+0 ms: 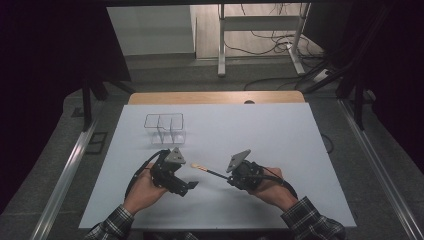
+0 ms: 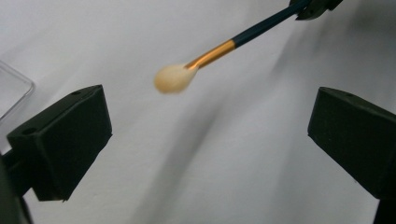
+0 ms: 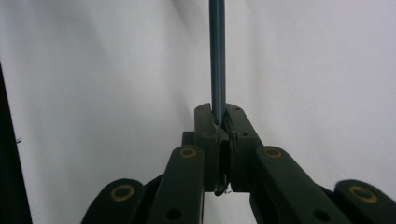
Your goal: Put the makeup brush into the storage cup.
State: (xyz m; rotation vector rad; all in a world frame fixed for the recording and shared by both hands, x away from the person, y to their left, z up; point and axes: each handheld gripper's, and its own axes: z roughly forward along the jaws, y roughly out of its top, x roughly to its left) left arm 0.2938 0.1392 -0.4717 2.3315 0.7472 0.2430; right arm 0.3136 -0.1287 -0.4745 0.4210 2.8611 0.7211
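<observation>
Nearest the person, two plaid sleeves enter from the bottom edge of the high view, each hand holding a gripper over the white tabletop (image 1: 280,130).

The left gripper (image 1: 189,186) sits at the near left of centre. Its jaws stand wide apart with nothing between them, as the left gripper view confirms; the jaws there frame bare tabletop.

The right gripper (image 1: 229,180) sits just right of centre, pointing toward the left one. Its jaws are closed on the dark handle of a small brush (image 1: 205,170). In the right gripper view the handle (image 3: 217,60) rises straight from between the pinched jaws. In the left gripper view the brush (image 2: 210,56) shows a gold ferrule and a pale, rounded tip, held above the tabletop ahead of the open jaws; whether the tip touches the surface cannot be told.

Farther back, left of centre, a clear plastic divided box (image 1: 166,128) stands on the tabletop, apart from both grippers. Beyond the tabletop's far wooden edge lie floor cables (image 1: 270,42) and a metal frame.
</observation>
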